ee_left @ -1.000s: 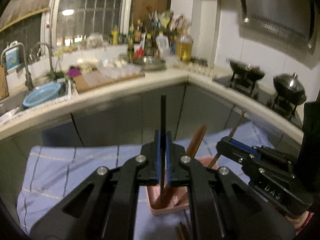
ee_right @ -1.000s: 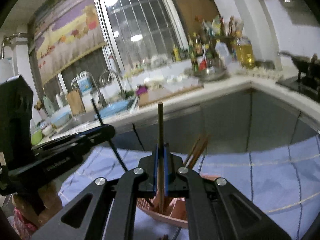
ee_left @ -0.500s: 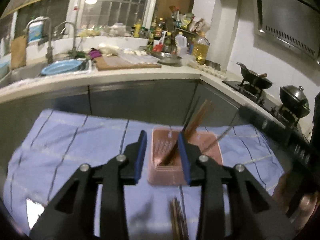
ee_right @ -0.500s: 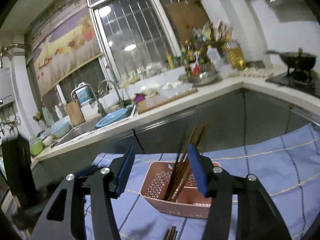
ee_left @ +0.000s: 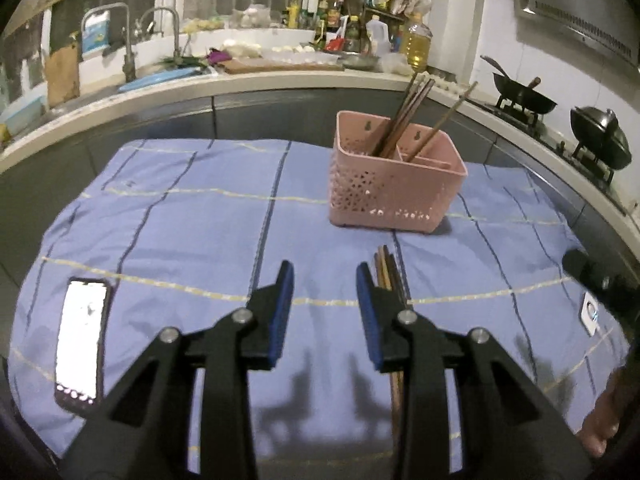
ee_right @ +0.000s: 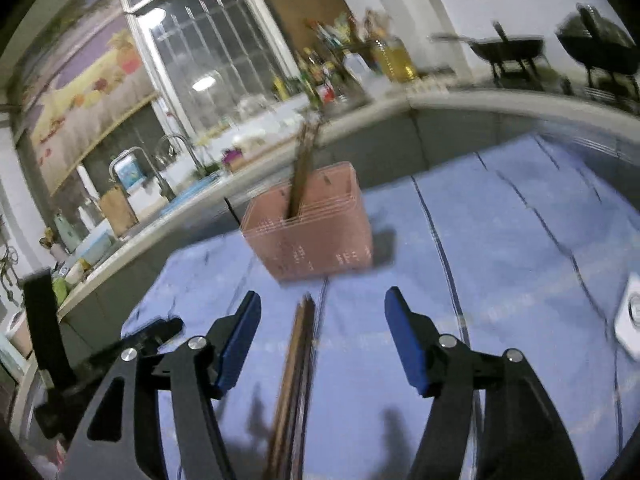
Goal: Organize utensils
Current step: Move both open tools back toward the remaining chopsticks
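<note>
A pink perforated utensil basket [ee_left: 394, 184] stands on the blue checked cloth [ee_left: 180, 220], with several brown chopsticks [ee_left: 404, 120] leaning in its compartments. It also shows, blurred, in the right wrist view [ee_right: 316, 236]. A bundle of brown chopsticks [ee_left: 387, 270] lies flat on the cloth in front of the basket, partly behind my left gripper's right finger; in the right wrist view this bundle [ee_right: 298, 360] lies between my fingers. My left gripper [ee_left: 325, 308] is open and empty. My right gripper [ee_right: 322, 344] is open and empty.
A lit phone [ee_left: 80, 340] lies on the cloth at the left. A small white device [ee_left: 590, 312] lies at the right edge. A counter with sink, bottles and stove with woks [ee_left: 524, 98] runs behind the table.
Both grippers held a chopstick upright over the basket, then opened and released them into it. Both have since pulled back and lowered toward the bundle on the cloth.
</note>
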### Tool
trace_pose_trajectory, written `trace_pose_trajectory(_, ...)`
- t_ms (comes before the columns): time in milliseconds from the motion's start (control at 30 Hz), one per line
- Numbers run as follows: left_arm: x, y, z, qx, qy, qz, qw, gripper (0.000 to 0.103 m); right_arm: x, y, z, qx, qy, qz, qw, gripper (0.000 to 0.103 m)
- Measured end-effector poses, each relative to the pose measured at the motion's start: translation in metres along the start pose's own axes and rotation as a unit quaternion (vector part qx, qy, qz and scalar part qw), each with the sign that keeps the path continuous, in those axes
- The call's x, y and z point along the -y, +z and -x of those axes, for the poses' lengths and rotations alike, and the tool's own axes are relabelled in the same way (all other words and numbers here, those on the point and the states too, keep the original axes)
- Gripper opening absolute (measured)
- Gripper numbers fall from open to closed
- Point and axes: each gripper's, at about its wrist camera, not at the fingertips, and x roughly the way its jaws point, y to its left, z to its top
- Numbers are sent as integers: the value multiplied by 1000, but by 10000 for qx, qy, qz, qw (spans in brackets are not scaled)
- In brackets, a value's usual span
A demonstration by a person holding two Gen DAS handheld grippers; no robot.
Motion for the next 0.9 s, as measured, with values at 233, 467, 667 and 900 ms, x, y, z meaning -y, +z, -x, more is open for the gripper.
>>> trace_pose_trajectory(233, 16, -4, 36, 354, -4, -317, 9989, 30, 7, -7, 42, 217, 132, -411, 9988, 65)
trace_pose_trajectory(467, 27, -7, 70, 736, -72, -563, 9957, 30, -11, -7, 79, 720, 240, -40, 9971, 65)
trace_pose_trajectory(667, 32, -7, 68, 707, -116, -660, 9952, 36, -26, -14, 74, 757, 115, 430, 9961, 65)
trace_pose_trajectory(900, 30, -4, 53, 565, -42, -672, 9961, 37, -27, -12, 63, 733, 228, 409, 9962, 65)
